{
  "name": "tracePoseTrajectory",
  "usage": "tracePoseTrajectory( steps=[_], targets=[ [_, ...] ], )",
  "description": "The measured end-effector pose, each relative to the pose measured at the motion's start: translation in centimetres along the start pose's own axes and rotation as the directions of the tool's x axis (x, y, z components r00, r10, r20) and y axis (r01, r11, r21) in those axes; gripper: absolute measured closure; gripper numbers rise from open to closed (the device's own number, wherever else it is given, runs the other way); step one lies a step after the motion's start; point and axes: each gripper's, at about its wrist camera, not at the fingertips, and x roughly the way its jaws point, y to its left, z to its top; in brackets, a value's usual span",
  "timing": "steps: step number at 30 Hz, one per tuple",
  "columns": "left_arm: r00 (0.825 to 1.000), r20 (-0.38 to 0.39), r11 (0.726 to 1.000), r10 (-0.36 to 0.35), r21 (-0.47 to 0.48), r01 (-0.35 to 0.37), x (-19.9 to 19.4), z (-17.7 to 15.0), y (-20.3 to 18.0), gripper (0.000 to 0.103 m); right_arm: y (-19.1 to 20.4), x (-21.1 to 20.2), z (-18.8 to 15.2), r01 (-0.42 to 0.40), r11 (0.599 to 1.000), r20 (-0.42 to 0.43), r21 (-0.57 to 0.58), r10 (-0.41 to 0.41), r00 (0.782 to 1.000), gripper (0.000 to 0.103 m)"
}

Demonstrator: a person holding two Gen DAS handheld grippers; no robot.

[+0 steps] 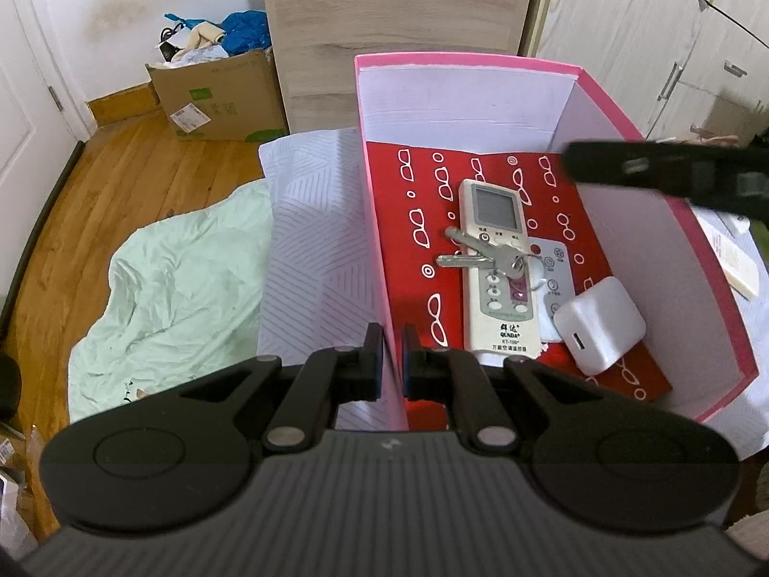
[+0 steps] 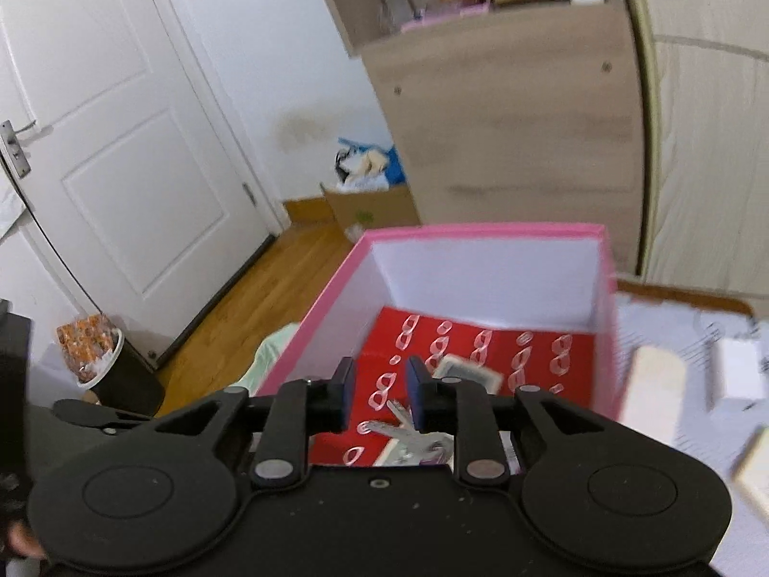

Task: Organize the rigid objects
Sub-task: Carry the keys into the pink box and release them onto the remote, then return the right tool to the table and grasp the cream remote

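A pink box point(image 1: 485, 61) with white inner walls and a red patterned floor stands on a white striped cloth point(image 1: 307, 221). Inside lie a white remote control point(image 1: 500, 298), a bunch of keys point(image 1: 480, 252) on top of it, a smaller white remote point(image 1: 552, 264) and a white charger plug point(image 1: 598, 324). My left gripper point(image 1: 392, 360) is shut on the box's near left wall. My right gripper point(image 2: 382, 394) hovers over the box point(image 2: 480, 231) with its jaws apart and nothing between them, the keys point(image 2: 403, 428) just below. It shows as a blurred black shape point(image 1: 673, 173) in the left wrist view.
A pale green cloth point(image 1: 182, 279) hangs left of the box over a wooden floor point(image 1: 120, 178). A cardboard box point(image 1: 221, 96) of clutter stands by a wooden cabinet point(image 1: 399, 0). White items point(image 2: 697, 375) lie on the table right of the box. A bin point(image 2: 120, 365) stands near the door point(image 2: 120, 144).
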Motion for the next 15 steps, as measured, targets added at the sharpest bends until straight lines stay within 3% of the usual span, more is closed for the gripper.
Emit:
tracePoseTrajectory(
  steps=[8, 15],
  targets=[
    [1.0, 0.0, 1.0, 0.006, -0.001, -0.006, 0.4, 0.0, 0.1, 0.096, -4.2, -5.6, 0.0, 0.074, 0.997, 0.043, 0.017, -0.075, 0.996, 0.069],
    [1.0, -0.002, 1.0, 0.023, 0.006, -0.023, 0.5, 0.0, -0.2, 0.096, -10.1, -5.5, -1.6, 0.138, 0.984, -0.054, 0.116, -0.133, 0.99, 0.066]
  ],
)
